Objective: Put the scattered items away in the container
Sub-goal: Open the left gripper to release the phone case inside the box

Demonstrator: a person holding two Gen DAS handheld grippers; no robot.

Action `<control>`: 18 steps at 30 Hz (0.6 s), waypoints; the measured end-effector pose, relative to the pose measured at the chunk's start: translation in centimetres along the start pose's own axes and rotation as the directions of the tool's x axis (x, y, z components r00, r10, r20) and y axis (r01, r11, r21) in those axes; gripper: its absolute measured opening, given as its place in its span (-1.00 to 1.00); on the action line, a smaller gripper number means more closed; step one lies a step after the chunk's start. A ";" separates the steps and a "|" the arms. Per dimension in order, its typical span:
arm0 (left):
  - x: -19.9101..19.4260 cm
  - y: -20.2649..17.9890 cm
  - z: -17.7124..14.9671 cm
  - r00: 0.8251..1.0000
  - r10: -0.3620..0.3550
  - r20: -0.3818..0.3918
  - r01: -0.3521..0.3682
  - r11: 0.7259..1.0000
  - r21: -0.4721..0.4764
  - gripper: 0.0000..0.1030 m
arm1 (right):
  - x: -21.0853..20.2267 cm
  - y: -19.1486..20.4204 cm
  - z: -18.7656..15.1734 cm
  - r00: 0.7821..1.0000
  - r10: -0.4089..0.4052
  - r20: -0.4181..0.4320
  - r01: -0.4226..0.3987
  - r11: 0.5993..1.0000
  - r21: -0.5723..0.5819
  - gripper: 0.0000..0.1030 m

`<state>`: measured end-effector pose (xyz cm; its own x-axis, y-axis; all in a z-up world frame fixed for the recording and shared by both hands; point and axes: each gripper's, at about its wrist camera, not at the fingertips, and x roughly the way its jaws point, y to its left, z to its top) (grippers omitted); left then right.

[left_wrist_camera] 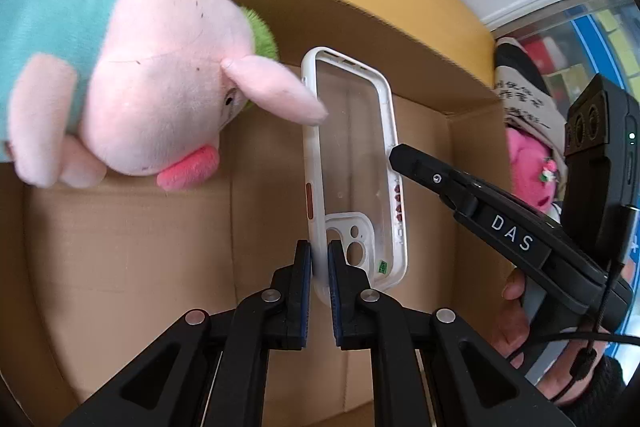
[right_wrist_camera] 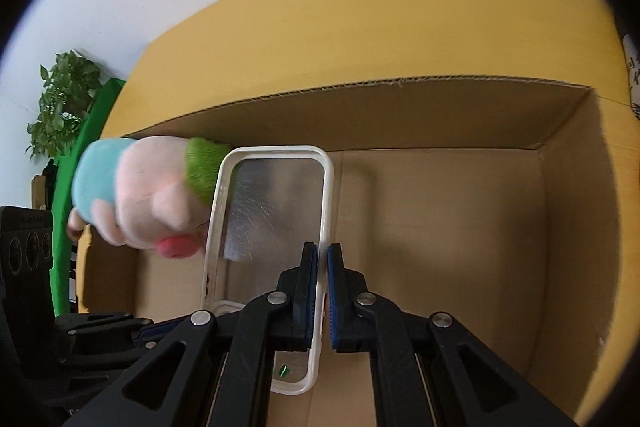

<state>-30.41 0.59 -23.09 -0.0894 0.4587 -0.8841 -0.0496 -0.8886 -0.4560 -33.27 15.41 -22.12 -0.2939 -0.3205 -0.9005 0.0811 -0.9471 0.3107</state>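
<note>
A clear phone case with a white rim (left_wrist_camera: 352,163) hangs over the open cardboard box (left_wrist_camera: 120,251). My left gripper (left_wrist_camera: 319,267) is shut on the case's left rim near the camera cutout. My right gripper (right_wrist_camera: 322,267) is shut on the opposite rim of the same case (right_wrist_camera: 272,211); its black finger shows from the side in the left wrist view (left_wrist_camera: 424,171). A pink plush pig with a teal shirt and green patch (left_wrist_camera: 160,83) lies in the box at the far left, its ear touching the case; it also shows in the right wrist view (right_wrist_camera: 140,191).
The box walls (right_wrist_camera: 568,227) rise on all sides over a yellow table (right_wrist_camera: 360,35). Beyond the right wall are a pink plush (left_wrist_camera: 528,167) and a printed bag (left_wrist_camera: 520,99). A potted plant (right_wrist_camera: 60,99) and a green cloth (right_wrist_camera: 80,155) stand far left.
</note>
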 end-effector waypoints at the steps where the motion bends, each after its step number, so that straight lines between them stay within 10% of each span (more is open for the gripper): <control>1: 0.4 0.1 0.1 1.000 0.014 -0.007 -0.014 1.000 0.001 -0.85 | 0.4 -0.1 0.0 1.000 -0.005 -0.002 0.005 1.000 0.001 -0.92; 6: 1.0 0.8 -0.1 0.997 0.075 -0.002 -0.075 0.997 -0.005 -0.82 | 1.8 -0.2 -0.3 1.000 0.004 -0.026 -0.004 1.000 0.000 -0.86; 11: -2.3 0.2 -1.0 0.993 0.094 0.075 -0.096 0.995 0.018 0.04 | -1.1 -0.2 -0.8 0.998 -0.008 0.059 0.009 1.000 -0.019 0.05; 18: -12.3 -2.8 -6.5 0.948 0.142 0.284 -0.178 0.978 0.106 0.66 | -10.3 0.8 -4.6 0.990 -0.087 0.112 0.089 0.996 -0.013 0.37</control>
<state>-22.69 -2.57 -11.54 -0.3739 0.3098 -0.8742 -0.1381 -0.9507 -0.2778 -25.82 17.84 -13.96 -0.4046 -0.2331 -0.8843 0.0671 -0.9719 0.2256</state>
